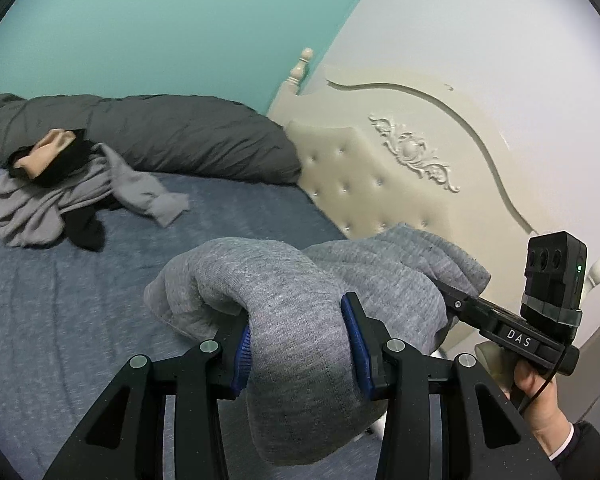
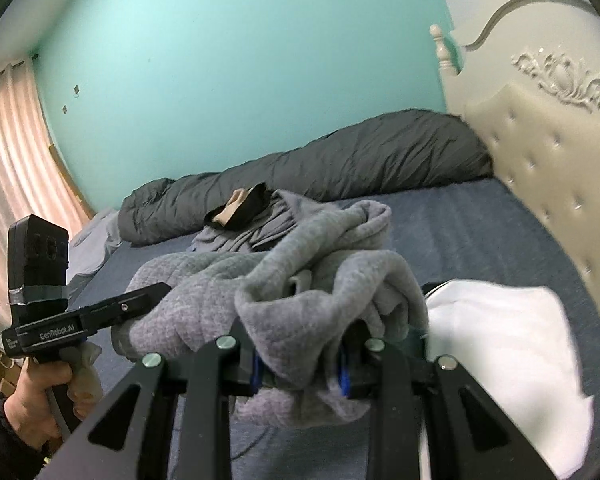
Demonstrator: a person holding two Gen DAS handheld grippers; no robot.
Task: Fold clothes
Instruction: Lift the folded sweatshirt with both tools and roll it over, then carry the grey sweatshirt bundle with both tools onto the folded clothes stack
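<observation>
The lower part of the grey garment (image 1: 300, 320) is cut off below both views, and its shape cannot be made out (it is bunched). The left claw (image 1: 302, 344) is clamped on one thick fold, the right claw (image 2: 300, 368) on another, with the garment held above the bed (image 1: 100, 280). A white cloth (image 2: 500, 360) is partly hidden behind the right claw.
</observation>
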